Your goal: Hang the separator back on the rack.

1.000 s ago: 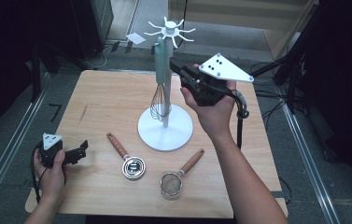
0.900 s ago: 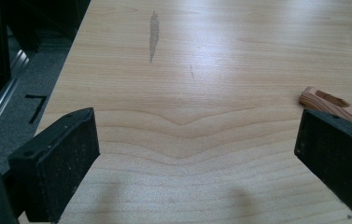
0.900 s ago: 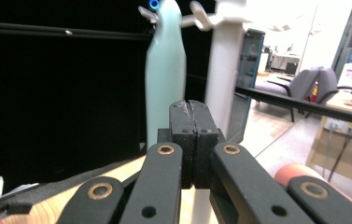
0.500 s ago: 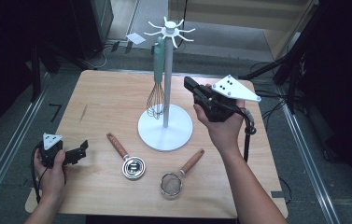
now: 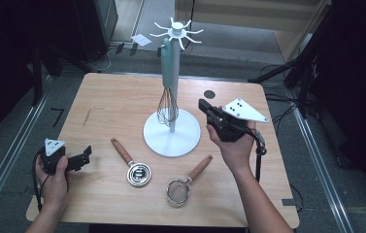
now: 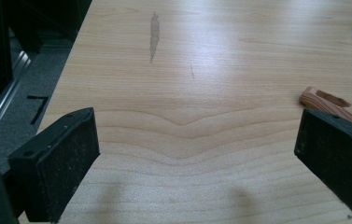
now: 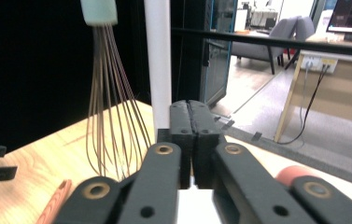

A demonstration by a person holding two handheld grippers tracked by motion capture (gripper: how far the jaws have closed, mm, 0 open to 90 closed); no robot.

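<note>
whisk (image 5: pixel 169 92) hung on a hook of the white stand (image 5: pixel 172 131), teal handle up, wire head dangling beside the pole, clear of the round base; likely parked there for storage. right gripper (image 5: pixel 205 108) just right of the stand, jaws pressed together on nothing (pads meeting flat in the right gripper view, whisk wires (image 7: pixel 110 107) ahead to the left), aimed toward the pole. left gripper (image 5: pixel 84 154) resting at the near left table (image 5: pixel 112 97) edge, jaws spread wide over bare wood, idle. wooden-handled measuring cup (image 5: pixel 131 164) and small strainer (image 5: pixel 186 182) lying flat near the front, apart from each other, probably waiting for their own hooks. strainer closer to the right hand, so a likely next pick.
</note>
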